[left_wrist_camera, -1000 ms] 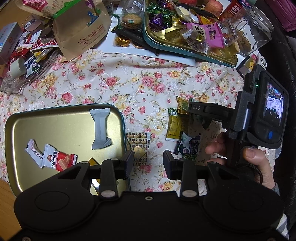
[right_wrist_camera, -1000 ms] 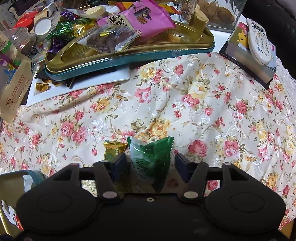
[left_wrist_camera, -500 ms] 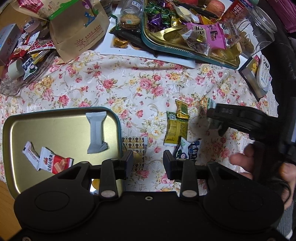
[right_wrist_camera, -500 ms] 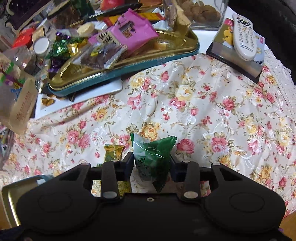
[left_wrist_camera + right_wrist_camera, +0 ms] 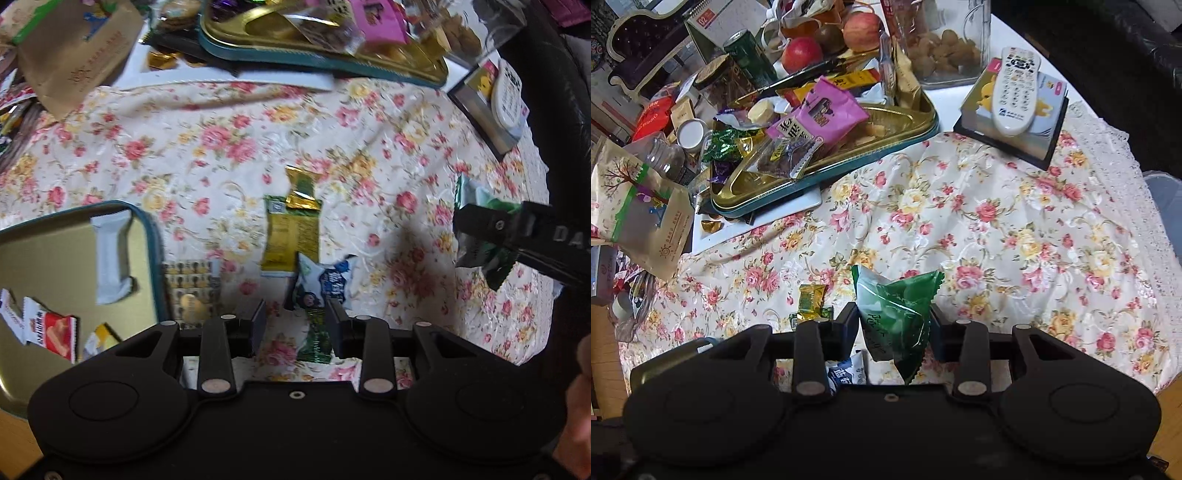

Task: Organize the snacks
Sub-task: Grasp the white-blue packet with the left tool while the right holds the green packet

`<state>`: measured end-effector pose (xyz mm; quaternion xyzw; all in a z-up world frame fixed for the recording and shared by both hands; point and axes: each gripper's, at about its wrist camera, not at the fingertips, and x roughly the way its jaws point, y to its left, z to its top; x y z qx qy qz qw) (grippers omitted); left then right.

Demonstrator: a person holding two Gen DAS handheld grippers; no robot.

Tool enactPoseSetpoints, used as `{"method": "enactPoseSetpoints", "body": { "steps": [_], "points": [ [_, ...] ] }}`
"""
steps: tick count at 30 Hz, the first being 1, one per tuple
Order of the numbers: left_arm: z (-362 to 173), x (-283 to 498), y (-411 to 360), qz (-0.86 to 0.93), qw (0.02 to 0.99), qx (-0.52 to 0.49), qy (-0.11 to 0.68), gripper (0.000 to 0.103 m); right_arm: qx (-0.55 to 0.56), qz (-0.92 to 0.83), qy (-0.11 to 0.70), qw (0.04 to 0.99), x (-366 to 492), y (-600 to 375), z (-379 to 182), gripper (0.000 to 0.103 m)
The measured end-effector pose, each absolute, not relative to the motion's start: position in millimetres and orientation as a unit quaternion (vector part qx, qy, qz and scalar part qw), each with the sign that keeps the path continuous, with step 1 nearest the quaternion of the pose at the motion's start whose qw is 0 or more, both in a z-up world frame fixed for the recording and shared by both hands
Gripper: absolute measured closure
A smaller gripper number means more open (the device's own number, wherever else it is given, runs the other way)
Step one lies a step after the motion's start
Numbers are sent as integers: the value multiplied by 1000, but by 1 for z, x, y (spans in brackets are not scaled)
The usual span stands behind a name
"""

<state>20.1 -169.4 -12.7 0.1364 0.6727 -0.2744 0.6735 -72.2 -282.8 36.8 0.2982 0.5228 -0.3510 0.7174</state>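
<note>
Snacks are lying scattered over a floral tablecloth (image 5: 207, 155). At the far left, a gold tin tray (image 5: 44, 266) is sitting on the cloth and holding a white wrapped bar (image 5: 110, 262), a red and white wafer pack (image 5: 51, 332) and a yellow sweet (image 5: 101, 334). Just right of the tray's rim, a small patterned packet (image 5: 194, 284) is lying flat. Right of that, a gold sachet (image 5: 291, 236) is lying with a gold candy (image 5: 301, 186) overlapping its far end and a blue and white packet (image 5: 327, 282) touching its near end. The left gripper (image 5: 295, 325) is hanging over the cloth with its jaws standing wide apart and gripping nothing; a dark green candy (image 5: 317, 339) is lying on the cloth between its 2 fingers, beside the right one. Further right, the right gripper (image 5: 894, 325) is hovering above the cloth, its 2 fingers pressing on both sides of a green snack packet (image 5: 895, 314), which is hanging clear of the table. Beyond everything, a second gold tray (image 5: 908, 136) piled with sweets is sitting at the far edge, with a white remote (image 5: 1015, 92) resting on a box at the far right.
</note>
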Motion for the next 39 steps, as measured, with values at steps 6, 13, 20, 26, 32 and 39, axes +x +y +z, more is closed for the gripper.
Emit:
{"method": "enactPoseSetpoints", "body": {
  "steps": [6,13,20,26,32,39],
  "points": [
    [-26,8,-191,-276,666,139,679,59,304,-354,509,723,-89,-288,51,62],
    [-36,-3,-210,-278,675,158,665,59,312,-351,500,727,-95,-291,57,62],
    [-53,-5,-219,-252,678,175,668,59,316,-346,497,730,-99,-292,60,62],
    [-60,-5,-222,-238,682,174,669,59,316,-342,496,733,-101,-291,62,62],
    [-61,-9,-225,-232,691,187,659,59,314,-341,496,734,-104,-290,63,62],
    [-70,-7,-217,-213,689,182,669,49,321,-340,497,731,-104,-291,62,62]
  ]
}}
